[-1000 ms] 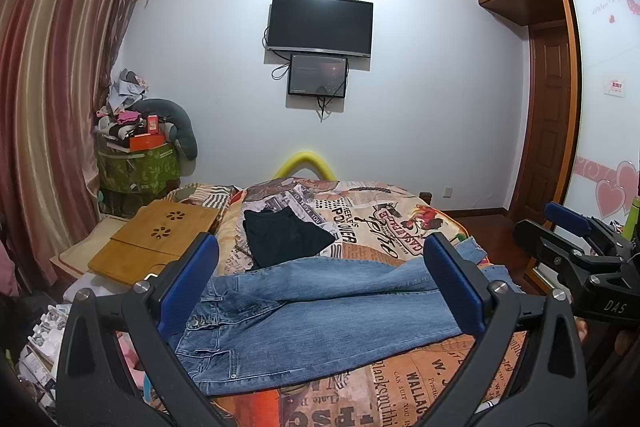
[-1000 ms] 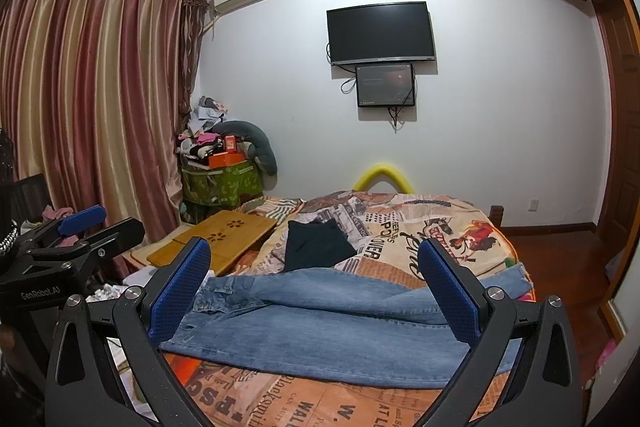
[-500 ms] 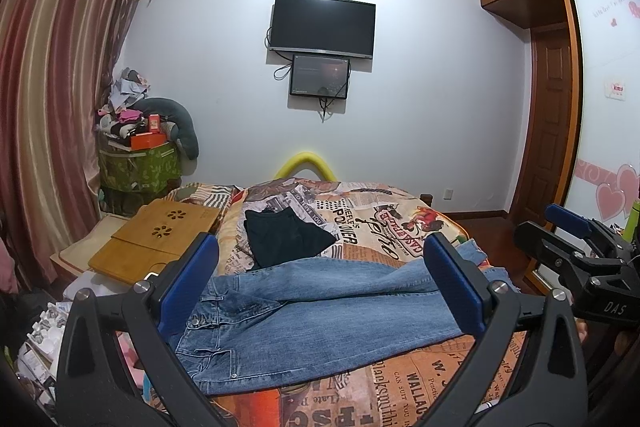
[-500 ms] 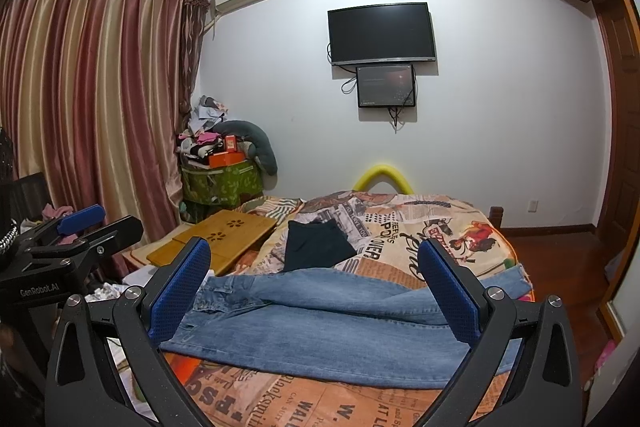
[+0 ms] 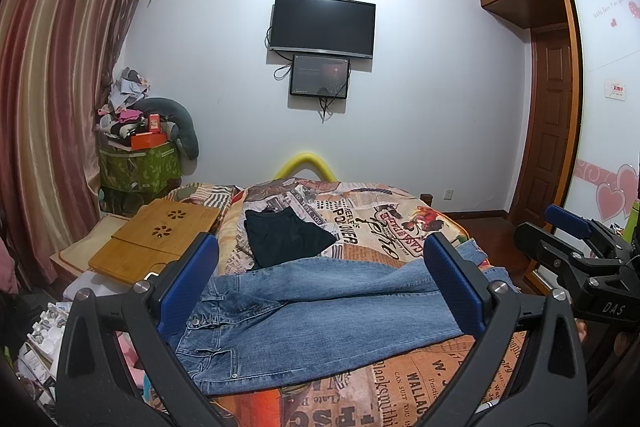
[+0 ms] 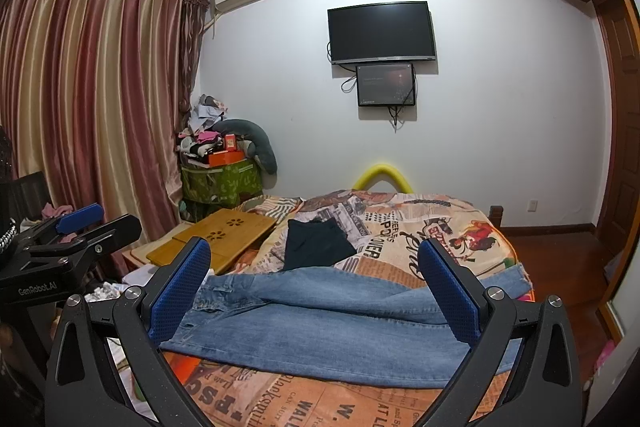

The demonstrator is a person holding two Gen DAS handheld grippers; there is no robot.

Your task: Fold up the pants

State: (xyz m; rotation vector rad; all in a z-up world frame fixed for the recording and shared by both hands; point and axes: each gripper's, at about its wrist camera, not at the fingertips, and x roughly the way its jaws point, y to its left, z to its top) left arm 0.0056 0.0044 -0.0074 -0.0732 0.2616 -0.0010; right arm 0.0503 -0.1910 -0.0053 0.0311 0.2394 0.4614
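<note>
Both tools, left (image 5: 320, 291) and right (image 6: 314, 287), stand spread and empty above the jeans (image 5: 320, 311), laid flat across the bed (image 5: 400, 227) ahead, apparently for folding.

The left gripper (image 5: 320, 285) hides parts of the jeans (image 5: 320, 311): one finger covers the waistband at the bed's (image 5: 400, 223) left edge, the other crosses the legs near the hems. In the right wrist view the right gripper (image 6: 314, 293) covers the same stretches, and the hems run behind its finger at the bed's right edge. The near edge of the bed is cut off by both pictures' lower borders. The small wall screen's (image 6: 386, 85) text is too small to read.
</note>
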